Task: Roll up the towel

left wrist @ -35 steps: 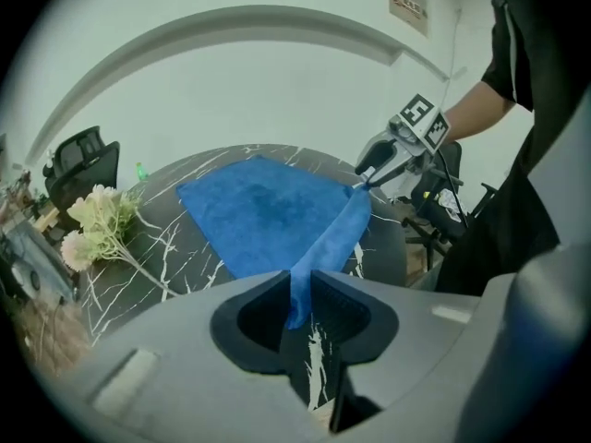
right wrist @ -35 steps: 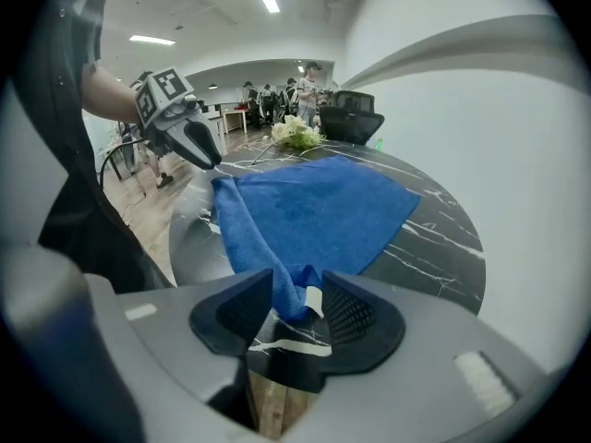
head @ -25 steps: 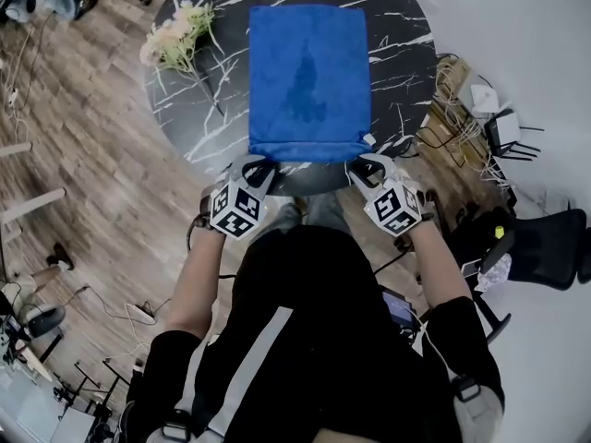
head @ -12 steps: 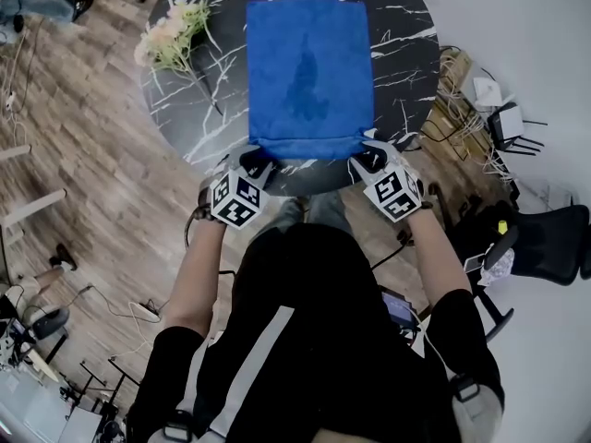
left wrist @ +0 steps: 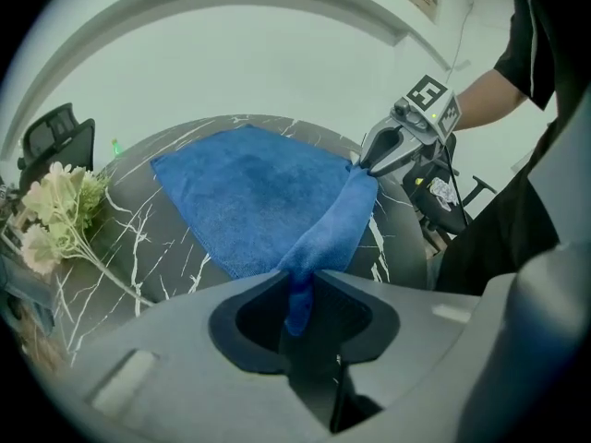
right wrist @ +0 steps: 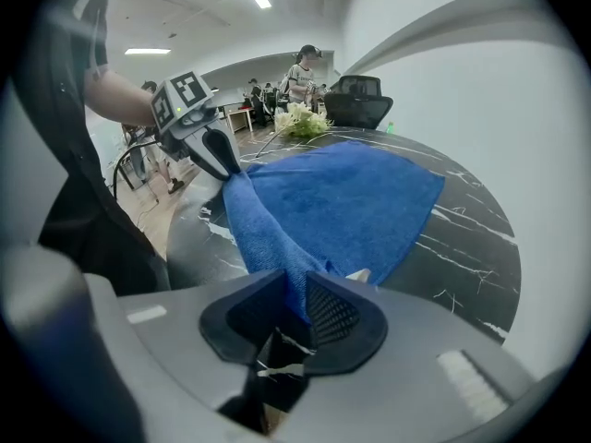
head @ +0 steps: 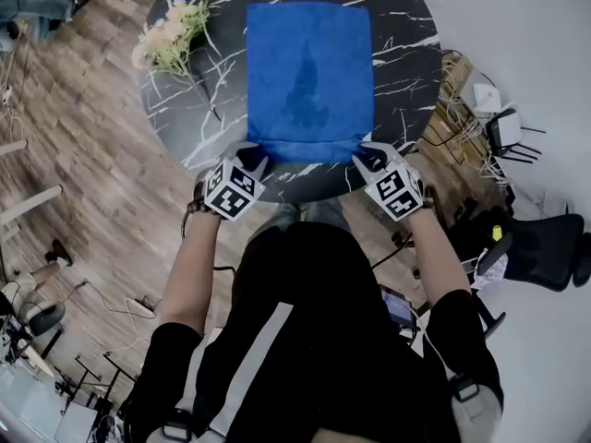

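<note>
A blue towel (head: 309,77) lies flat on the round black marble table (head: 185,109), its near edge lifted into a fold. My left gripper (head: 251,166) is shut on the towel's near left corner; in the left gripper view the cloth (left wrist: 259,192) runs down between the jaws of this gripper (left wrist: 297,293). My right gripper (head: 369,160) is shut on the near right corner, with towel (right wrist: 342,201) pinched between the pads of the gripper (right wrist: 297,307). Both pairs of jaws have just been closing with the towel between them.
A bunch of pale flowers (head: 171,40) lies on the table's left part, beside the towel. A black office chair (head: 545,247) and a tangle of cables (head: 452,81) are on the floor at the right. The person stands at the table's near edge.
Both grippers have moved a little forward and down onto the towel's near edge. Their jaws have closed on its two near corners, and the edge now bunches between them.
</note>
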Tool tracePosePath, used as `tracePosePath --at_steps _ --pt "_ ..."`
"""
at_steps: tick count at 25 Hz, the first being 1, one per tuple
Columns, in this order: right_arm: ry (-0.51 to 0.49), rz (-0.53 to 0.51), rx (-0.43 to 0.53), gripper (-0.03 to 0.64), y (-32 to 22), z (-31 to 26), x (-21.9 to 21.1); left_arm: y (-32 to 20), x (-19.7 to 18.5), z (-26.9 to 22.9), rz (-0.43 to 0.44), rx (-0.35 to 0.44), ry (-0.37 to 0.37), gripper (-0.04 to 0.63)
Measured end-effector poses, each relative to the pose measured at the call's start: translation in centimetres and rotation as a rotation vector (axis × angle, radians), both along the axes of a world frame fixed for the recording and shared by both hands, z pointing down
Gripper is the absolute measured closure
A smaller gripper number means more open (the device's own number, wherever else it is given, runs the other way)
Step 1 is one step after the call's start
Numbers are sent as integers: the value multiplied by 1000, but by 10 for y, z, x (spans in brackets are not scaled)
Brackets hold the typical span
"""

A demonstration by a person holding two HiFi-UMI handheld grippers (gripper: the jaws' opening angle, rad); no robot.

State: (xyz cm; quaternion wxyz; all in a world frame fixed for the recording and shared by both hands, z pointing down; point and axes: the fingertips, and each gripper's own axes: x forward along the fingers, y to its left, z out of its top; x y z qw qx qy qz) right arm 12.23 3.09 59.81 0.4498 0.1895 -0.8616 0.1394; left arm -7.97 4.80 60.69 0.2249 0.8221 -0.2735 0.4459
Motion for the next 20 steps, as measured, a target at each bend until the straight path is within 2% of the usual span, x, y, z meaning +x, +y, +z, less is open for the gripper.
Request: tracePosePath --at_steps 6,11,15,20 --pt "-17 1 -31 552 -13 -3 -4 -13 0 -2 -34 -77 32 509" --pt "-57 66 -87 560 -34 -4 -5 -31 -2 -6 -127 -175 64 509" --pt "-49 51 -70 560 -47 -1 -6 -48 -7 -6 -174 -152 57 508" --pt "-44 36 -63 558 -54 -2 -9 -65 -14 0 -177 -98 8 508"
